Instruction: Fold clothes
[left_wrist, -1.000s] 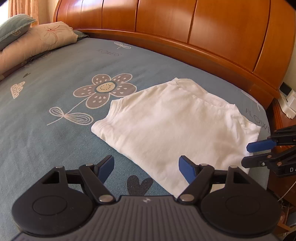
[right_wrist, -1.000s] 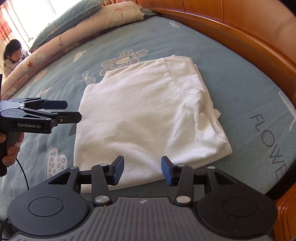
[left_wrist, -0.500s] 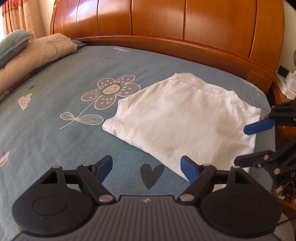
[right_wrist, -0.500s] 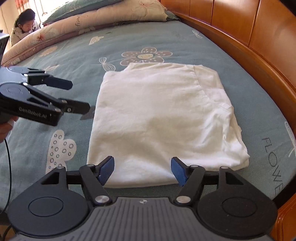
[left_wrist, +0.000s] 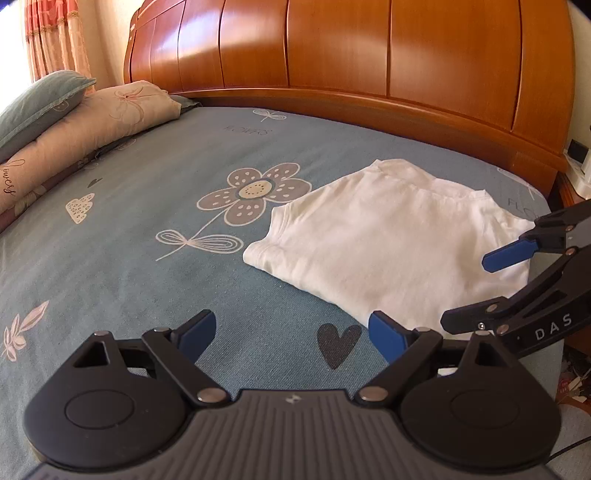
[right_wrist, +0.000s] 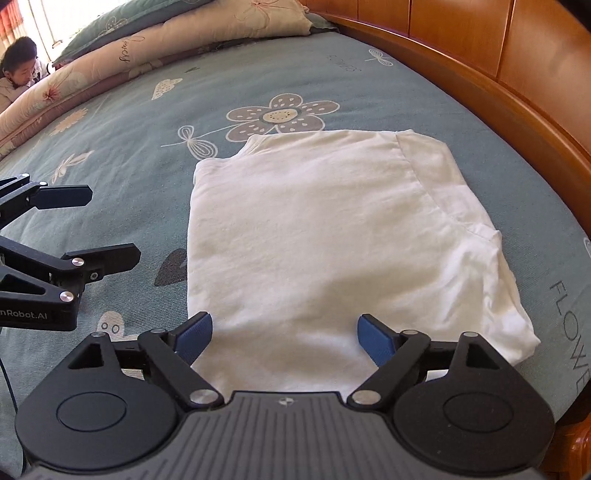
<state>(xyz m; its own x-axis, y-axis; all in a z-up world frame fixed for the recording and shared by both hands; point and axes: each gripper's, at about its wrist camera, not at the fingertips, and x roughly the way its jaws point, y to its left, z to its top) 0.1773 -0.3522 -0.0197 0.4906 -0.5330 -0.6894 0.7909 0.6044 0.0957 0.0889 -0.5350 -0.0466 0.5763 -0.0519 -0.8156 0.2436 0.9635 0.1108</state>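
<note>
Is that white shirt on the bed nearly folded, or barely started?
Nearly done: the white cotton T-shirt lies as a flat folded rectangle on the blue-green flowered bedsheet. Nothing is in hand; left gripper and right gripper are both open. Perhaps one last fold remains.

The bed (left_wrist: 129, 258) wears a blue-grey sheet printed with flowers, hearts and clouds, backed by a curved wooden headboard (left_wrist: 351, 55). A folded white shirt (right_wrist: 332, 240) lies flat on it near the headboard side. Rolled quilts or pillows (right_wrist: 166, 44), hard to tell which, lie along the far edge.
</note>
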